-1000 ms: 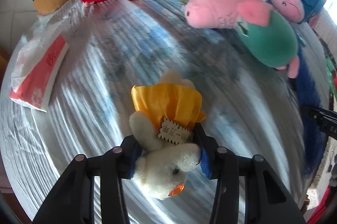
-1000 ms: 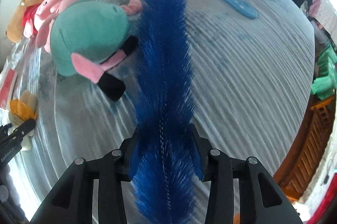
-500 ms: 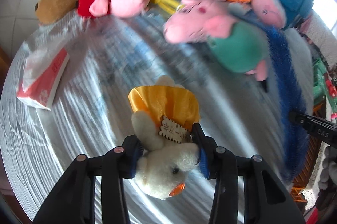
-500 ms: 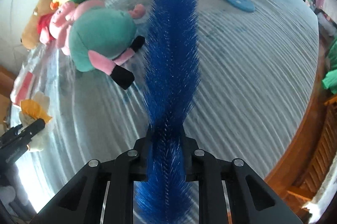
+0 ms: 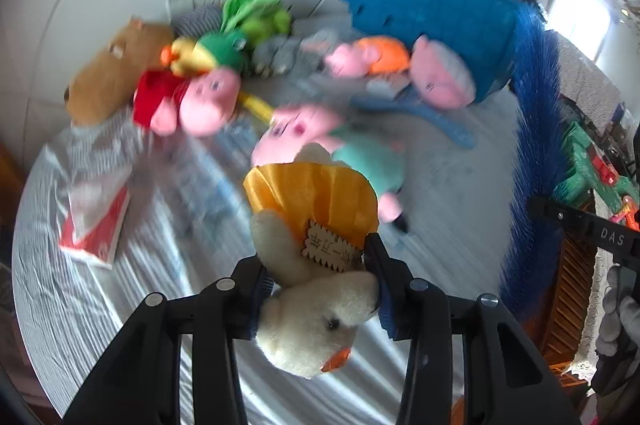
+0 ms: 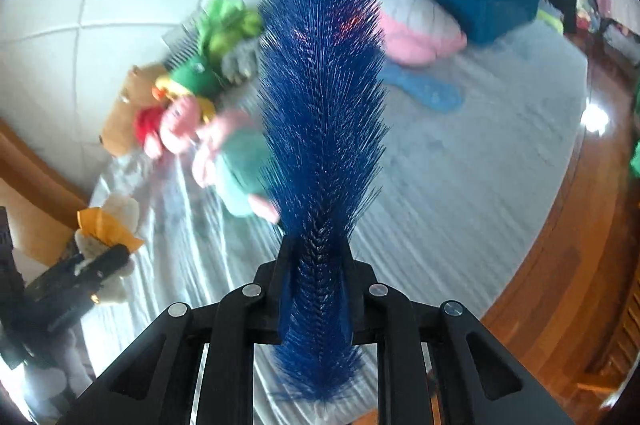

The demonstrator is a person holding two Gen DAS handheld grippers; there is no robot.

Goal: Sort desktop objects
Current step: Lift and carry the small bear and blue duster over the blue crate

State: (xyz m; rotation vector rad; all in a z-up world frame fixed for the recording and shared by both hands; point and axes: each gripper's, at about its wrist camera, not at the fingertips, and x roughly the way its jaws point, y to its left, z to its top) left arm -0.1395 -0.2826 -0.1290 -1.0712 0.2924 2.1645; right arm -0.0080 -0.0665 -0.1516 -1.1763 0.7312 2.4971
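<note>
— What's my left hand-held gripper [image 5: 318,285] got?

— I see it clamped on the cream plush duck [image 5: 316,321] with the yellow satin skirt [image 5: 312,197], above the striped tabletop [image 5: 132,289].

— And my right hand-held gripper [image 6: 316,265]?

— Pinched tight on the blue bristle brush [image 6: 320,105], which stands upright, lifted off the tabletop. The pig plush in green [image 5: 360,157] lies beyond, with other plush toys by the blue crate [image 5: 424,9]
</note>
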